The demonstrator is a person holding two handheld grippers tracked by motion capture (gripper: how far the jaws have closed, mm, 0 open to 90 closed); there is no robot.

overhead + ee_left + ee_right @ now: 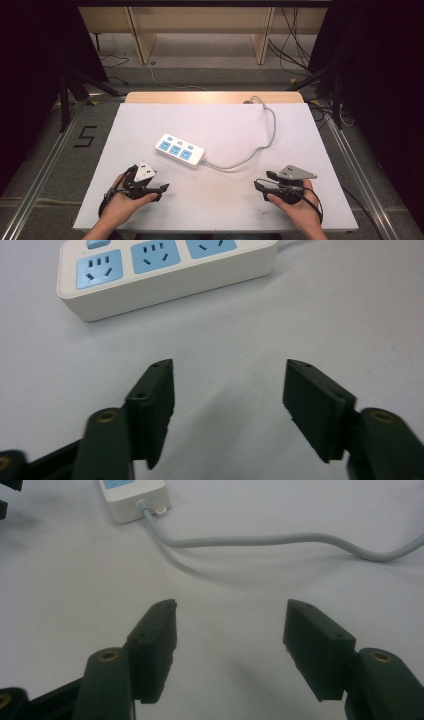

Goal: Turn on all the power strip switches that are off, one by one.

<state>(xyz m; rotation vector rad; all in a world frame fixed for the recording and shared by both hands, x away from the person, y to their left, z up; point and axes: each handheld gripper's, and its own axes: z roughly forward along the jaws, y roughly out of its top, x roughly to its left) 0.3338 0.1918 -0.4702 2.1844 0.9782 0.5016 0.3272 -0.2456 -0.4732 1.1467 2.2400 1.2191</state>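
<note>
A white power strip with three blue sockets lies at the middle of the white table top, and its grey cable curves off to the back edge. My left gripper rests near the front left, held in a hand, open and empty. In the left gripper view its jaws stand wide apart, short of the power strip. My right gripper sits at the front right, also open and empty. Its view has the jaws apart before the cable and the strip's end.
Wooden furniture legs and loose cables stand on the floor behind the table. A metal rail runs along the left side, another along the right. A "5" mark is on the floor at left.
</note>
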